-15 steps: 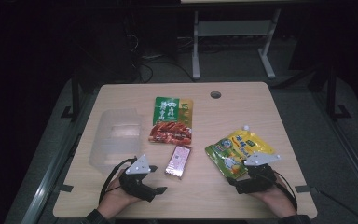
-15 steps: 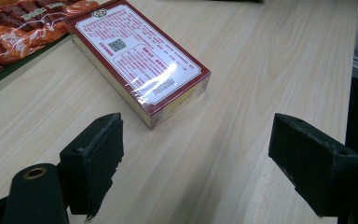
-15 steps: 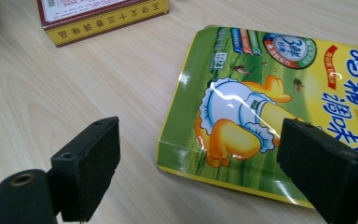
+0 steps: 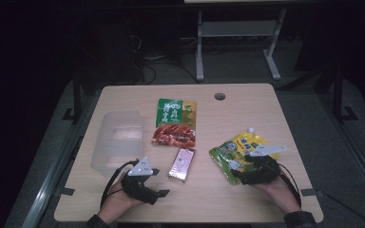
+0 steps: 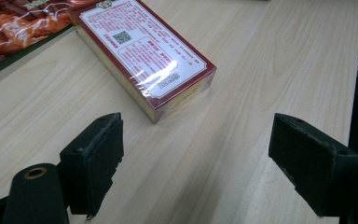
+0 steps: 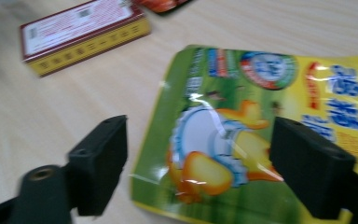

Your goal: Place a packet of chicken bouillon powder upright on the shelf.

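Left gripper is spread wide, empty, the box at its 11 o'clock. Right gripper is spread over the pouch, not pinching.

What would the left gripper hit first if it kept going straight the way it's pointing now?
Most likely the small red-bordered box. It lies on the table just ahead of the left gripper, slightly toward one jaw, with bare wood between. The jaws stand open with nothing between them.
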`<state>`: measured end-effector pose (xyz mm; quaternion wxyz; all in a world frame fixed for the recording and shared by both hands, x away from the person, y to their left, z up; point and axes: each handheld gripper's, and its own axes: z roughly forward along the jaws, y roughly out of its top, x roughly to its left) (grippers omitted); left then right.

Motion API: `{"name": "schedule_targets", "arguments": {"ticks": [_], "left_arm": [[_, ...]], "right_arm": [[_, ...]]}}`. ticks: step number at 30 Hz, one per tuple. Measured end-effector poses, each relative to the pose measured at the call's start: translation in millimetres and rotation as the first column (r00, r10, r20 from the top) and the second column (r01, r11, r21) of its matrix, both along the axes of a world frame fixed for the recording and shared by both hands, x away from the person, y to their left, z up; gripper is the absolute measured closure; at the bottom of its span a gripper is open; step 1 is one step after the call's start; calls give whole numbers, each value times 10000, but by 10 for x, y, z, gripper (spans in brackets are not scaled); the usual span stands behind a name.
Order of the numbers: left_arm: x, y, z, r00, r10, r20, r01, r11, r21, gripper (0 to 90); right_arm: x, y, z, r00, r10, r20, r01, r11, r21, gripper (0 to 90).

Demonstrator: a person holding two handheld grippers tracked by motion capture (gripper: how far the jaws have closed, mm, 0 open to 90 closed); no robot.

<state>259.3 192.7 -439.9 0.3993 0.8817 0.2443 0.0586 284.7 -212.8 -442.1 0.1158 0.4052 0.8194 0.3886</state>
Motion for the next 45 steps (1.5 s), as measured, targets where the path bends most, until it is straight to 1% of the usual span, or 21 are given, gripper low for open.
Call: {"name": "schedule_targets", "arguments": {"ticks": [2, 3, 4, 5, 6, 8, 11, 12, 13, 14, 15, 18, 19, 20, 21, 22, 26, 38, 39, 44, 45], "left_arm": [[4, -2, 2, 10000, 34, -7, -34, 10000, -28, 177], [7, -5, -3, 10000, 51, -1, -51, 10000, -21, 177], [7, -5, -3, 10000, 51, -1, -51, 10000, -21, 177], [3, -4, -10, 10000, 0, 1, 0, 10000, 7, 177], [3, -4, -10, 10000, 0, 1, 0, 10000, 7, 177], [-8, -2, -7, 10000, -22, 34, 22, 10000, -4, 178], [-10, -13, 0, 10000, -55, 45, 55, 9999, -84, 178], [-6, -19, 3, 9999, -93, 94, 93, 9999, -71, 178], [-2, -25, 4, 9999, -123, 77, 123, 9999, -53, 178], [3, -30, 4, 9998, -180, 86, 180, 9998, -36, 178], [13, -29, -1, 9997, -207, 98, 207, 9998, -41, 179], [13, -29, 0, 9999, -131, 28, 131, 9998, -140, 178], [16, -28, 5, 9999, -129, 50, 130, 9998, -141, 179], [13, -36, 4, 10000, -67, 28, 67, 9996, -263, 179], [14, -36, 6, 10000, -94, 33, 95, 9997, -222, 179], [11, -36, 10, 9999, -104, 2, 104, 9998, -194, 178], [4, -34, 13, 9999, -141, 20, 141, 9997, -212, 179], [9, -10, 14, 9999, -117, -11, 116, 9997, -196, 178], [9, -10, 15, 9999, -122, -12, 122, 9997, -199, 179], [10, -6, 15, 9999, -121, -47, 119, 9997, -232, 178], [12, -4, 15, 9999, -142, -42, 141, 9996, -242, 178]], "right_arm": [[57, -89, 29, 9990, -446, 17, 446, 9990, -17, 299], [79, -134, 47, 9976, -660, 211, 659, 9978, 18, 366], [79, -134, 47, 9976, -660, 211, 659, 9978, 18, 366], [128, -218, 92, 9935, -1060, 416, 1059, 9944, 41, 469], [128, -218, 92, 9935, -1060, 416, 1059, 9944, 41, 469], [240, -325, 125, 9867, -1542, 520, 1551, 9878, -124, 626], [369, -421, 104, 9795, -1970, 426, 1981, 9799, -234, 768], [369, -421, 104, 9795, -1970, 426, 1981, 9799, -234, 768], [456, -474, 94, 9764, -2113, 449, 2130, 9763, -377, 867], [456, -474, 94, 9764, -2113, 449, 2130, 9763, -377, 867], [551, -525, 94, 9688, -2434, 463, 2454, 9684, -443, 899], [646, -574, 69, 9633, -2649, 440, 2669, 9626, -465, 899], [778, -603, 11, 9527, -3014, 400, 3038, 9482, -930, 899], [778, -603, 11, 9527, -3014, 400, 3038, 9482, -930, 899], [837, -619, -18, 9484, -3150, 371, 3172, 9427, -1036, 899], [947, -648, -84, 9421, -3319, 475, 3353, 9313, -1422, 899], [1068, -703, -191, 9294, -3683, 239, 3664, 9131, -1788, 899], [1174, -717, -226, 9481, -3177, 163, 3160, 9346, -1636, 900], [1188, -704, -239, 9552, -2958, 124, 2940, 9424, -1598, 900], [1197, -662, -258, 9649, -2625, -57, 2585, 9537, -1537, 900], [1193, -624, -259, 9720, -2349, -89, 2310, 9616, -1484, 900]]}}
